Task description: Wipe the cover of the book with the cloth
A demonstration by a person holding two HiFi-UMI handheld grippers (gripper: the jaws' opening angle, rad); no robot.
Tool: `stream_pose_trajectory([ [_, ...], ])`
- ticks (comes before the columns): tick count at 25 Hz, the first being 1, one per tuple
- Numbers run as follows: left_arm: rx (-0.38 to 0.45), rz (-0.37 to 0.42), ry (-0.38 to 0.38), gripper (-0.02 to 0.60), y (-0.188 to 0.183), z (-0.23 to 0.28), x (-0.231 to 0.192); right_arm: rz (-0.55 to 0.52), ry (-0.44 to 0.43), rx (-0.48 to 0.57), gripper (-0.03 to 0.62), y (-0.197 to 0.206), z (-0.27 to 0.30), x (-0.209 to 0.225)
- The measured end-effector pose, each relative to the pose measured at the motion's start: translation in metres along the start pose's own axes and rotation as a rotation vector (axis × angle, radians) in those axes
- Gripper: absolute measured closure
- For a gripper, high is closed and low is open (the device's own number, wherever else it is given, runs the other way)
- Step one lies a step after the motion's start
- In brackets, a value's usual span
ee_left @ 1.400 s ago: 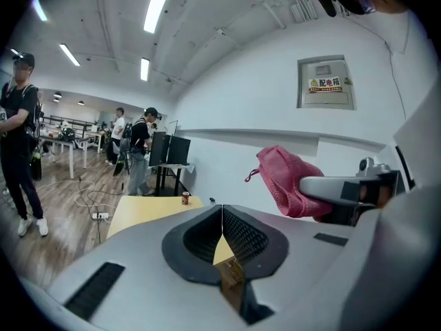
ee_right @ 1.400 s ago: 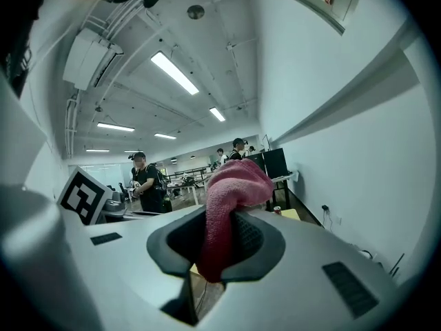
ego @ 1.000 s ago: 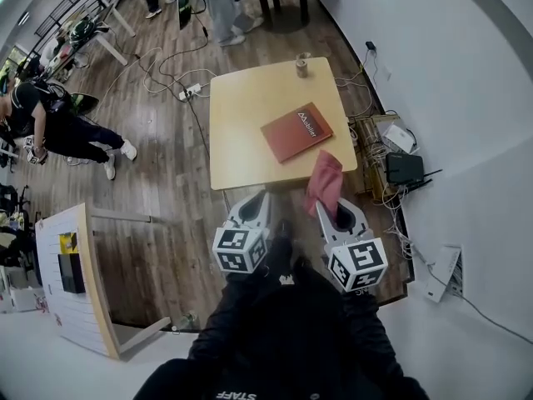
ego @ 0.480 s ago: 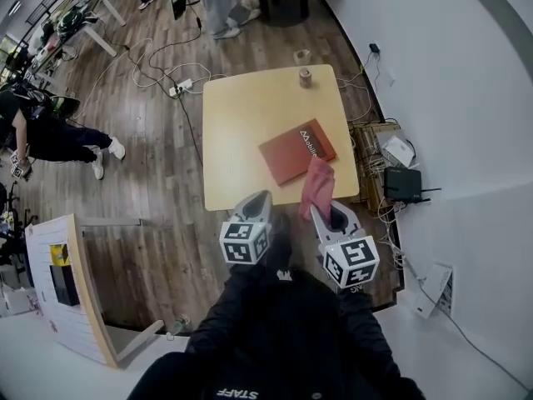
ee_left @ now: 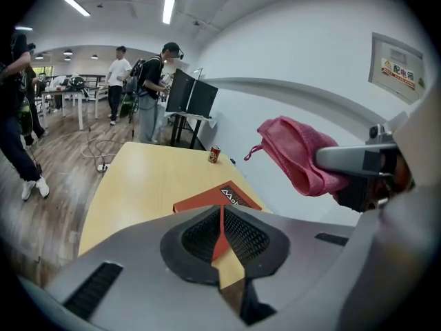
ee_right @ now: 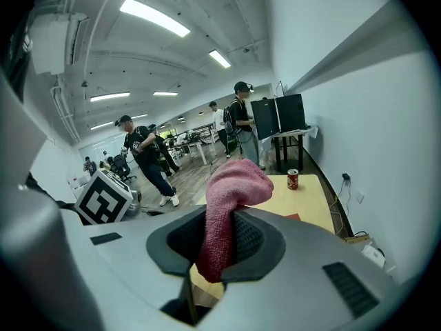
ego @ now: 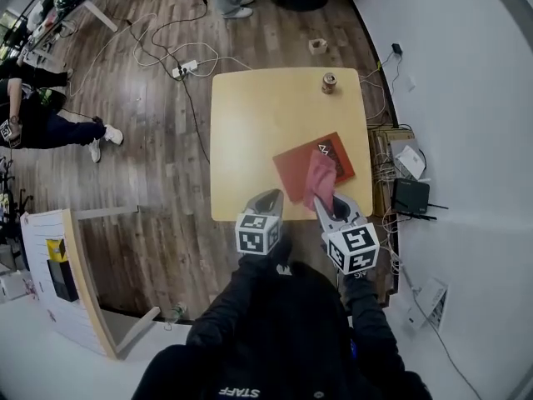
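A red book (ego: 310, 163) lies on the right near part of the yellow table (ego: 250, 123); the left gripper view shows the book (ee_left: 207, 198) just beyond the jaws. My right gripper (ego: 326, 203) is shut on a pink cloth (ego: 320, 178), which stands up from the jaws over the book's near edge. In the right gripper view, the cloth (ee_right: 231, 188) is pinched in the right gripper (ee_right: 219, 234). My left gripper (ego: 270, 198) hovers at the table's near edge, left of the book, its jaws shut on nothing (ee_left: 222, 218). The left gripper view also catches the cloth (ee_left: 296, 154) at right.
A small red can (ego: 329, 82) stands at the table's far right corner. Cables and a power strip (ego: 185, 70) lie on the wood floor to the left. Boxes and a black router (ego: 410, 197) sit against the white wall on the right. People stand farther back in the room.
Both grippers have come forward to the table. The right one has carried the cloth from before the table's near edge to over the book's near edge.
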State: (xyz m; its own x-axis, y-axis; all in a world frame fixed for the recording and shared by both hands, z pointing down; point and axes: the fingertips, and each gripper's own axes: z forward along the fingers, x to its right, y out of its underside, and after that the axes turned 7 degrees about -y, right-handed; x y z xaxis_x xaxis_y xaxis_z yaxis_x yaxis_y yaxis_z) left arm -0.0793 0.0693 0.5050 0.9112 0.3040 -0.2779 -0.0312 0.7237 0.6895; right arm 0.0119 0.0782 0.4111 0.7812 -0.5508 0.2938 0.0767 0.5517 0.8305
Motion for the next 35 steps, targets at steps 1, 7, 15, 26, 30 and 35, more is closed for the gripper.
stream_pose_trajectory([
  [1,-0.017,-0.001,0.002,0.545,0.002,0.007,-0.004,0.0,-0.003,-0.012,0.516,0.0,0.008,0.004],
  [7,-0.122,-0.024,0.018,0.545,0.029,0.047,-0.021,-0.01,-0.031,-0.084,0.516,0.007,0.05,0.021],
  [15,-0.212,-0.11,-0.043,0.465,0.064,0.088,-0.04,-0.018,-0.118,-0.179,0.516,0.033,0.09,0.042],
  [26,-0.293,-0.288,-0.064,0.443,0.09,0.138,-0.043,-0.064,-0.314,-0.328,0.516,0.068,0.171,0.059],
  [30,-0.325,-0.305,-0.079,0.45,0.098,0.147,-0.045,-0.07,-0.358,-0.369,0.516,0.08,0.197,0.062],
  [35,-0.322,-0.333,-0.078,0.48,0.097,0.149,-0.046,-0.067,-0.407,-0.418,0.516,0.097,0.22,0.058],
])
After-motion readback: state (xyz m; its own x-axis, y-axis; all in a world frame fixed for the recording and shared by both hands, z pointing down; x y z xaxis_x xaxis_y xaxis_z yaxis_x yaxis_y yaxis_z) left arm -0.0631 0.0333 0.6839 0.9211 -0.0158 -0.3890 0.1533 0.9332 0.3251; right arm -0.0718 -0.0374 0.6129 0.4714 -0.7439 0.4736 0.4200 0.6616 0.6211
